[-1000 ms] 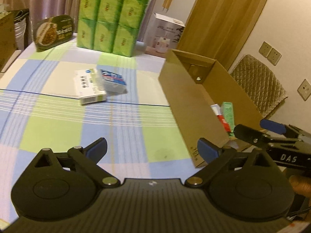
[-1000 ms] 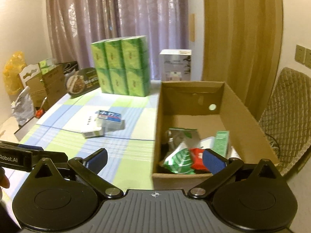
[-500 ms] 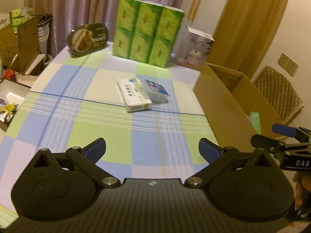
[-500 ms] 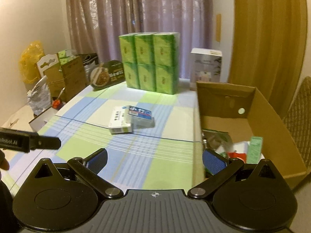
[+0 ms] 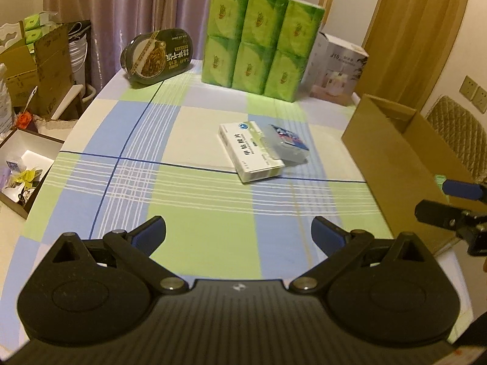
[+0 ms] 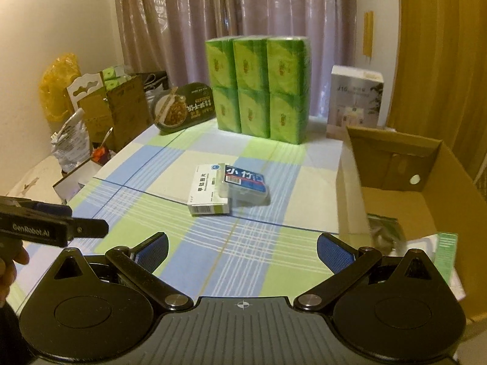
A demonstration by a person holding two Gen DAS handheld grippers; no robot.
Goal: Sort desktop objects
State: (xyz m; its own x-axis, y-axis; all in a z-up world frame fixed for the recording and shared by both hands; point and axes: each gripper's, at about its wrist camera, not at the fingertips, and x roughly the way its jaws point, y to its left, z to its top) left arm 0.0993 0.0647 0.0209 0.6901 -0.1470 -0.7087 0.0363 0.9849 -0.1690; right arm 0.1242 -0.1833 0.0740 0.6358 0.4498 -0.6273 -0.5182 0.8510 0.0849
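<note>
A white medicine box [image 5: 250, 151] [image 6: 207, 193] lies mid-table on the checked cloth, with a clear plastic case with a blue label [image 5: 287, 143] [image 6: 245, 183] leaning against its right side. An open cardboard box [image 5: 404, 164] [image 6: 395, 164] stands at the table's right edge and holds a green packet [image 6: 445, 254] and other items. My left gripper [image 5: 237, 233] is open and empty, over the near table. My right gripper [image 6: 242, 249] is open and empty, beside the cardboard box; its fingers [image 5: 441, 213] show in the left wrist view.
A stack of green tissue packs [image 5: 258, 42] [image 6: 258, 86], a dark oval food container [image 5: 156, 57] [image 6: 182, 108] and a white carton [image 5: 338, 70] [image 6: 354, 102] stand along the table's far edge. Cardboard boxes and bags [image 6: 100, 112] sit off the left side.
Both grippers swung left, away from the cardboard box and toward the table's middle. The medicine box and plastic case now sit nearer the centre of both views. Both stayed open.
</note>
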